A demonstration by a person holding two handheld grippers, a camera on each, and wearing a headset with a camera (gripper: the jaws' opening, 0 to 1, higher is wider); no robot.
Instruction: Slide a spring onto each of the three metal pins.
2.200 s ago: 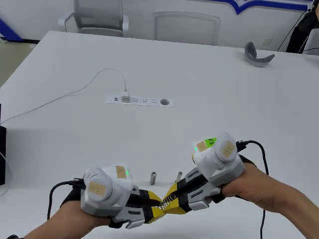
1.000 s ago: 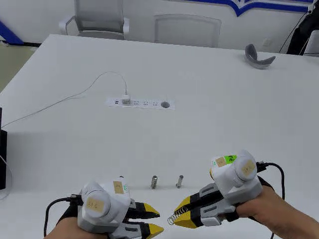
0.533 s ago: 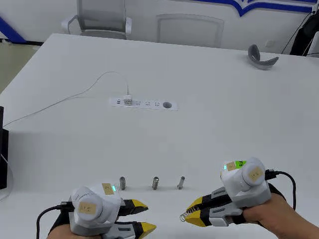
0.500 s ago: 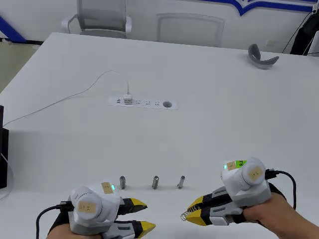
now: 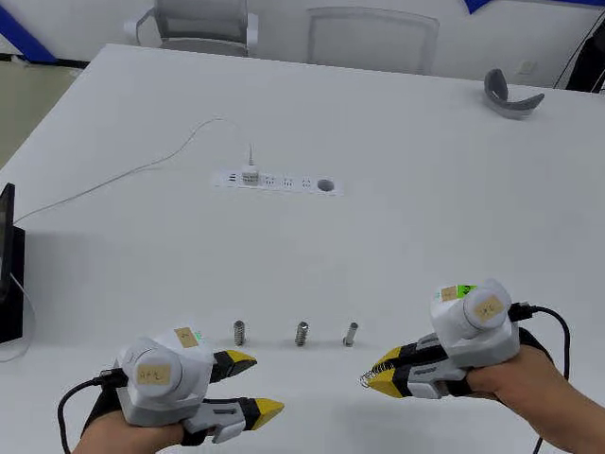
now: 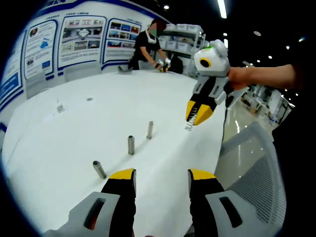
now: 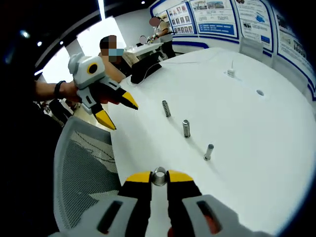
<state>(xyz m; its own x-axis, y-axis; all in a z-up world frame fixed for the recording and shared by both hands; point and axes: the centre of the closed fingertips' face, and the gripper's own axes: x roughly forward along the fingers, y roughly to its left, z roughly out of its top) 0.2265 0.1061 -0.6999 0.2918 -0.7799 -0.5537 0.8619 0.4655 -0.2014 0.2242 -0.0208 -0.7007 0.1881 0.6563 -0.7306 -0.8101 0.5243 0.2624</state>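
Three metal pins stand in a row near the table's front edge. The left pin [image 5: 239, 332] and the middle pin [image 5: 302, 333] each wear a spring; the right pin [image 5: 351, 333] is bare. My right gripper [image 5: 375, 379] is shut on a small spring [image 5: 366, 379], just right of and in front of the bare pin [image 7: 209, 151]; the spring [image 7: 159, 176] sits between its yellow tips. My left gripper [image 5: 248, 386] is open and empty, in front of the left pin [image 6: 98, 169]. The right gripper [image 6: 196, 112] also appears in the left gripper view.
A white power strip [image 5: 276, 182] with a plugged cable [image 5: 142, 166] lies mid-table. A grey curved object [image 5: 512, 93] rests at the far right. Chairs [image 5: 369, 36] stand behind the table. A dark object [image 5: 9, 274] sits at the left edge.
The grippers have parted, the spring leaving with the right one. The left gripper has opened and moved left. The right gripper has drifted right with the spring.
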